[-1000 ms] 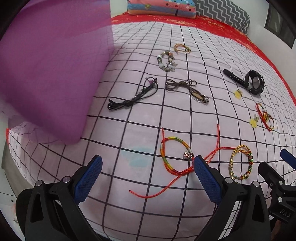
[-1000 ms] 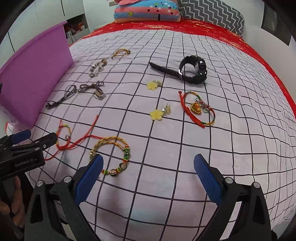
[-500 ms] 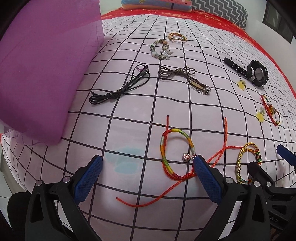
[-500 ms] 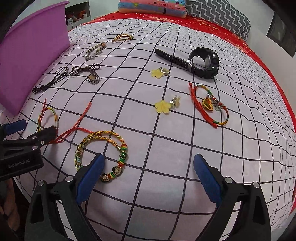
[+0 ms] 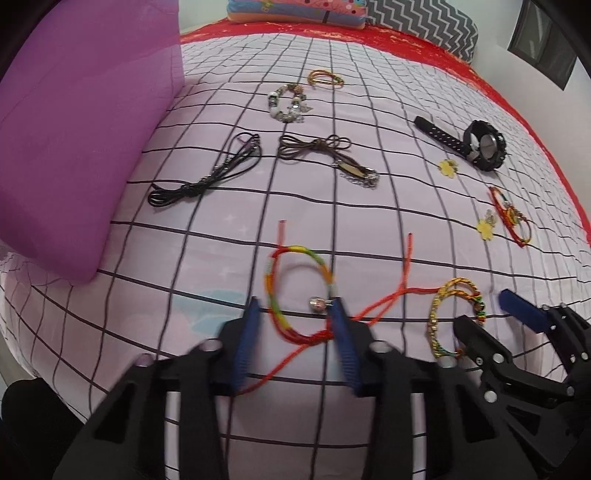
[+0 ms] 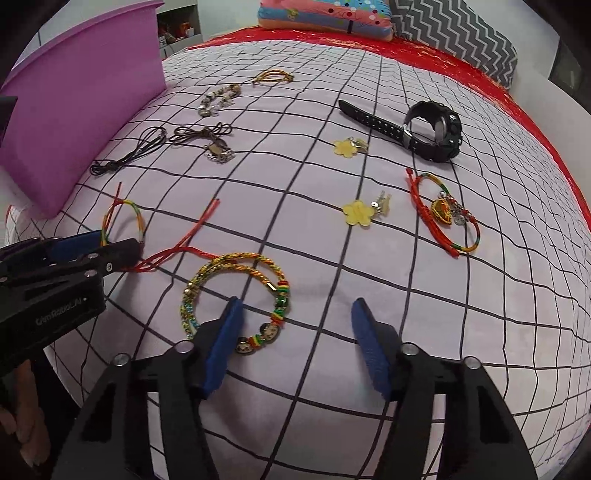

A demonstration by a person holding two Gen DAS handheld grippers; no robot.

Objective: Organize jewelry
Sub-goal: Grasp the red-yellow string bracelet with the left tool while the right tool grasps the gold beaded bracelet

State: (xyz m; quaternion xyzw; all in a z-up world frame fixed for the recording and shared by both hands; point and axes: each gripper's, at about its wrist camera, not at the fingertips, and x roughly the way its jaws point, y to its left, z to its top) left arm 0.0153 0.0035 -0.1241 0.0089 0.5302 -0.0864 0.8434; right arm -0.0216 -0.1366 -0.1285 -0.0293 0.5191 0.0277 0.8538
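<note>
Jewelry lies spread on a checked bedsheet (image 5: pixel 369 229). My left gripper (image 5: pixel 293 314) is open, its jaws on either side of a red-yellow-green string bracelet (image 5: pixel 291 258) with long red cords; it also shows in the right wrist view (image 6: pixel 123 218). My right gripper (image 6: pixel 295 314) is open, its left finger (image 6: pixel 225 339) over the edge of a gold braided beaded bracelet (image 6: pixel 229 273), which also shows in the left wrist view (image 5: pixel 448 299). A purple box (image 5: pixel 85 129) stands at the left.
Farther back lie a black cord necklace (image 5: pixel 207 177), a brown cord necklace (image 5: pixel 325 155), a beaded bracelet (image 5: pixel 288 103), a black watch (image 6: pixel 424 129), two yellow flower earrings (image 6: pixel 358 212), and a red charm bracelet (image 6: pixel 443 214). Pillows (image 6: pixel 325 14) lie at the head.
Both grippers have moved forward and down toward the sheet and their jaws have narrowed. The left now straddles the string bracelet; the right has reached the braided bracelet.
</note>
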